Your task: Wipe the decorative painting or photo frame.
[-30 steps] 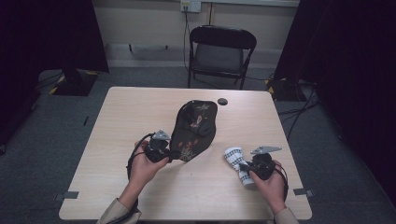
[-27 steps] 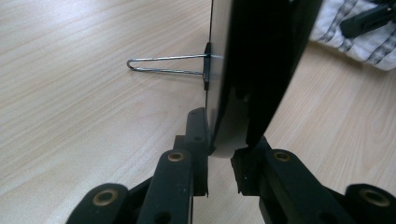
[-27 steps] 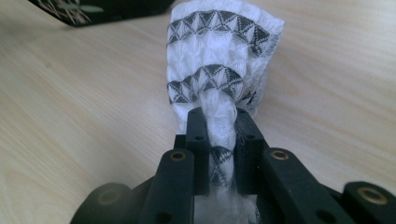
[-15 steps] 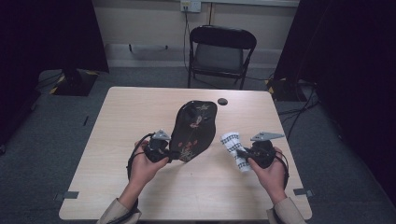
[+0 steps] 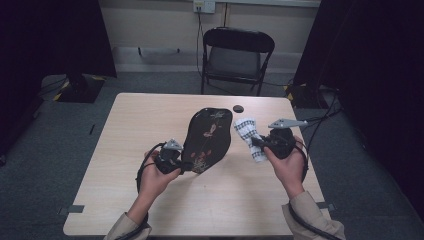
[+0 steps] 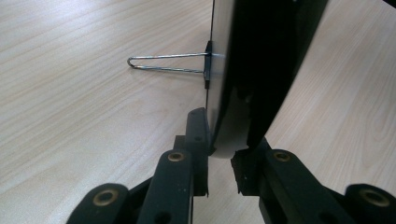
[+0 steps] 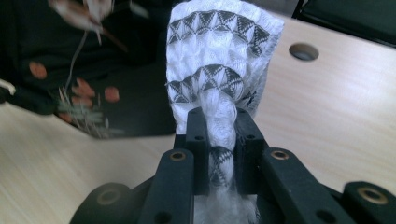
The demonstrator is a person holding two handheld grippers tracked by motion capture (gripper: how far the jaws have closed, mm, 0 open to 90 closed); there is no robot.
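Note:
A black lacquered tray (image 5: 207, 140) with a painted flower pattern stands tilted up on edge at the middle of the table. My left gripper (image 5: 181, 165) is shut on its near rim (image 6: 224, 140), and a wire stand (image 6: 163, 63) juts from its back. My right gripper (image 5: 256, 142) is shut on a white cloth with dark triangle bands (image 5: 249, 135), held bunched in the air just right of the tray. In the right gripper view the cloth (image 7: 219, 74) rises between the jaws with the tray (image 7: 79, 70) behind it at left.
The light wooden table (image 5: 150, 115) has a small round black cable hole (image 5: 238, 108) near its far edge. A black folding chair (image 5: 235, 57) stands beyond the table. Cables trail off the right side.
My right gripper has lifted the cloth and carried it forward and left, up close to the tray. The left gripper and the tray have stayed in place.

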